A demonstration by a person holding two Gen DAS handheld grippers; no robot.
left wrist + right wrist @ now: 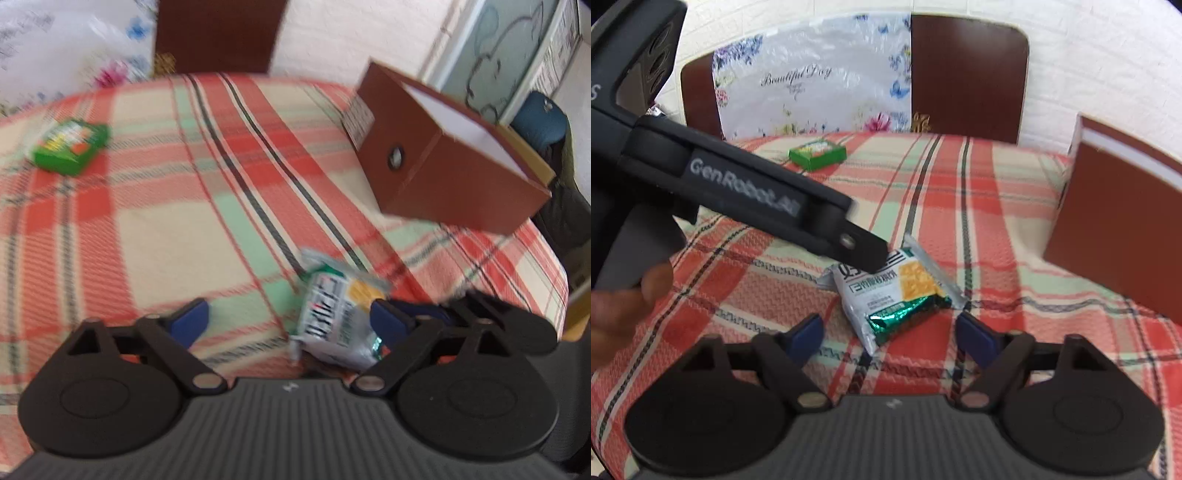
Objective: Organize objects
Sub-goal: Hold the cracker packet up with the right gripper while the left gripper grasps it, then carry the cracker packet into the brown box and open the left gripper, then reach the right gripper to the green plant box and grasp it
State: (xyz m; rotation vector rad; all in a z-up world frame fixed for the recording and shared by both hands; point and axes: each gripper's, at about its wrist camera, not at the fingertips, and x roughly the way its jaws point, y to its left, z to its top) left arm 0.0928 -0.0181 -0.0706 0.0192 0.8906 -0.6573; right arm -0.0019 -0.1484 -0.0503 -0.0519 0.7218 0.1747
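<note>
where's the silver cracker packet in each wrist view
Left wrist: cracker packet sits low and right of centre, between the open left tongs, nearer their right finger.
Right wrist: cracker packet lies at centre, just ahead of the open right tongs.
Shared landmark: green box on the plaid cloth, farther back.

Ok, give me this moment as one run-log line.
left gripper: open, at cracker packet | right gripper: open, near packet | green box: far side | brown box: open-topped
</note>
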